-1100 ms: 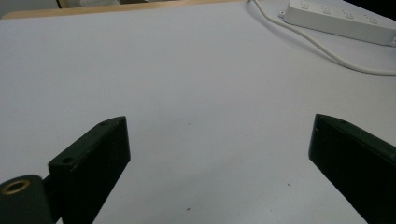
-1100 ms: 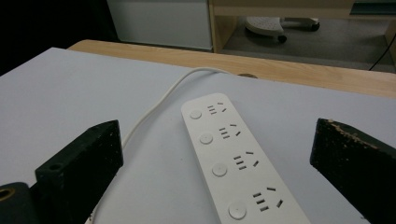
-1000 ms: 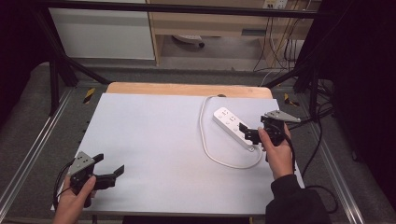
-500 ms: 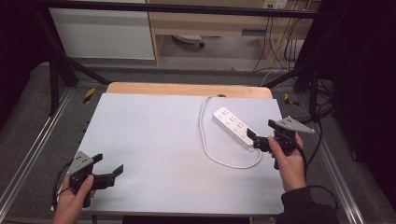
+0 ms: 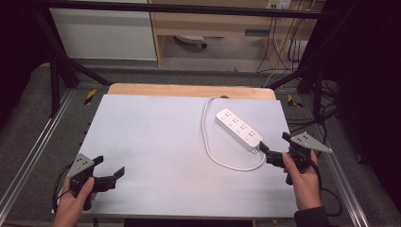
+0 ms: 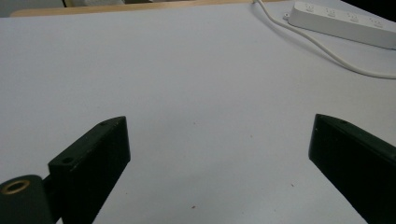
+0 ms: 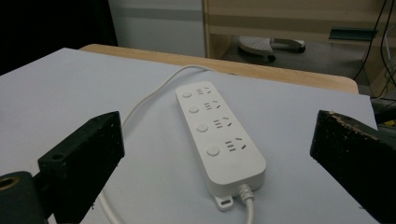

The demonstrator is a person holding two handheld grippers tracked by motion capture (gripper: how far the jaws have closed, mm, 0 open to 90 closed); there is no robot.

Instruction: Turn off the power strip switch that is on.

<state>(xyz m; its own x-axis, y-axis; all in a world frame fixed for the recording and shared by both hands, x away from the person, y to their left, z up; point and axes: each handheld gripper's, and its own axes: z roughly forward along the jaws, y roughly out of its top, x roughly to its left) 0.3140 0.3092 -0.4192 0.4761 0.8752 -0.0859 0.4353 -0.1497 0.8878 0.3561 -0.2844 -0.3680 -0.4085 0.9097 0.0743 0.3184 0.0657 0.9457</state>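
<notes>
Four sockets face up on the power strip (image 5: 239,129), lying diagonally at the bench's (image 5: 156,142) right; its near end sits just before the right tool (image 5: 273,154), jaws wide, empty; approach squarely, straddling that end; left tool (image 5: 108,172), well apart, gapes empty too.

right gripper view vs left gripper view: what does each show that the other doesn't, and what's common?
Right gripper view alone: the power strip's top face with four round buttons beside its sockets, the cord leaving its near end, and shelving beyond the table. Left gripper view alone: a wide bare stretch of the white tabletop, with the strip lying far off at the upper right. Both: the strip, its white cord, the wooden table edge, and wide-open black jaws.
</notes>
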